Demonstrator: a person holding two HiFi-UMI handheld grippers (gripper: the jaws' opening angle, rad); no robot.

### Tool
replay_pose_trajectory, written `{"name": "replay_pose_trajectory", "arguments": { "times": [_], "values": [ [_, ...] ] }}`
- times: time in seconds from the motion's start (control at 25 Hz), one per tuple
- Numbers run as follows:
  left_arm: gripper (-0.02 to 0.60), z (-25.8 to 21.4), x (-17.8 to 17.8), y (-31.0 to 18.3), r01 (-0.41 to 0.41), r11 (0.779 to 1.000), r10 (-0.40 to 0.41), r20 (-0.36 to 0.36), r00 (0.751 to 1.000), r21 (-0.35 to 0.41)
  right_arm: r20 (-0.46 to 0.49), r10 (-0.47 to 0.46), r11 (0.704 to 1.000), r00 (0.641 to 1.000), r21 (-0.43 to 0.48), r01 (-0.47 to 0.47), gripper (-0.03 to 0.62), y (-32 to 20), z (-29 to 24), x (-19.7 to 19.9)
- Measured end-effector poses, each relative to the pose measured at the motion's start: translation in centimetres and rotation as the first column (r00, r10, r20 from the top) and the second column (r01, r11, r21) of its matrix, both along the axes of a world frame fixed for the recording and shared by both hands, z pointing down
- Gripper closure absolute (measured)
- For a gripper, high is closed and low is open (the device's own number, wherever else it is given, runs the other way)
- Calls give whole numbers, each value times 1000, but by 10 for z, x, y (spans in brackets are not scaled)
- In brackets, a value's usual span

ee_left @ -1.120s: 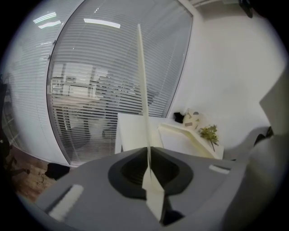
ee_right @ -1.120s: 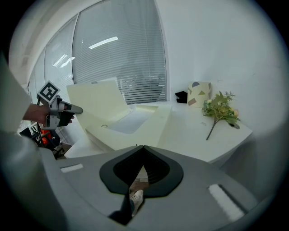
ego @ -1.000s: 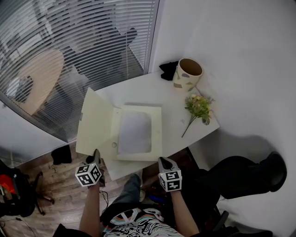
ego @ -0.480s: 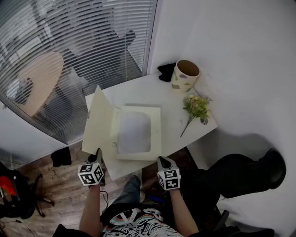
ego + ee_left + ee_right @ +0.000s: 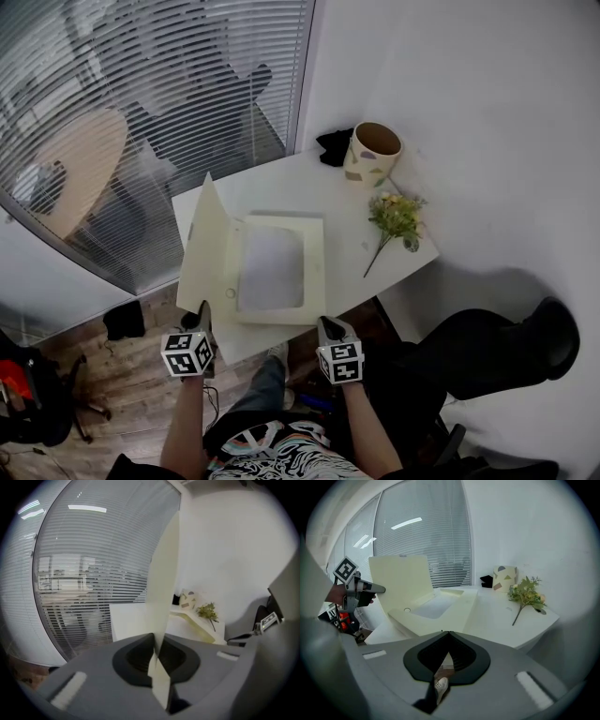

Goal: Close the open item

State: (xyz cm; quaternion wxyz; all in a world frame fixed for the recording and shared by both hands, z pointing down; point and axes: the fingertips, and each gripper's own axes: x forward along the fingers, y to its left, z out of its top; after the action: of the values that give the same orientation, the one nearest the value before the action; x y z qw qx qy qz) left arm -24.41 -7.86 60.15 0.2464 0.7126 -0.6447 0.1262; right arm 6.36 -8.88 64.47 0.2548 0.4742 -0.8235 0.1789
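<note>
A flat cream box [image 5: 309, 272] with a pale insert lies open on the white table [image 5: 375, 267]. Its lid [image 5: 206, 251] stands nearly upright along the box's left side. My left gripper [image 5: 200, 315] is shut on the lid's near lower edge; in the left gripper view the lid [image 5: 165, 573] runs edge-on up from between the shut jaws [image 5: 156, 660]. My right gripper [image 5: 325, 325] hovers at the table's front edge, just short of the box, shut with nothing in it. The right gripper view shows the box [image 5: 454, 613], the raised lid [image 5: 401, 581] and the left gripper [image 5: 361, 589] at its edge.
At the table's far right corner stand a patterned cup [image 5: 373, 150] and a dark cloth [image 5: 333, 143]. A flower sprig [image 5: 396, 216] lies on the right side. Slatted blinds [image 5: 141, 84] are behind and left, a white wall on the right.
The lid has swung up from leaning out to the left to almost upright. My left gripper has moved slightly right and up with it. The right gripper has stayed put.
</note>
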Motion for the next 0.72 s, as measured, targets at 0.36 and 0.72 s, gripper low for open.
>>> {"name": "replay_pose_trajectory", "arguments": {
  "times": [0.36, 0.72],
  "values": [
    [512, -6, 16, -1, -53, 999, 52, 41, 998, 7, 0, 1, 1000, 1000, 1, -1, 594, 0, 1, 0],
    [506, -9, 35, -4, -115, 993, 114, 83, 990, 7, 8, 13, 1000, 1000, 0, -13, 594, -1, 1, 1]
  ]
}}
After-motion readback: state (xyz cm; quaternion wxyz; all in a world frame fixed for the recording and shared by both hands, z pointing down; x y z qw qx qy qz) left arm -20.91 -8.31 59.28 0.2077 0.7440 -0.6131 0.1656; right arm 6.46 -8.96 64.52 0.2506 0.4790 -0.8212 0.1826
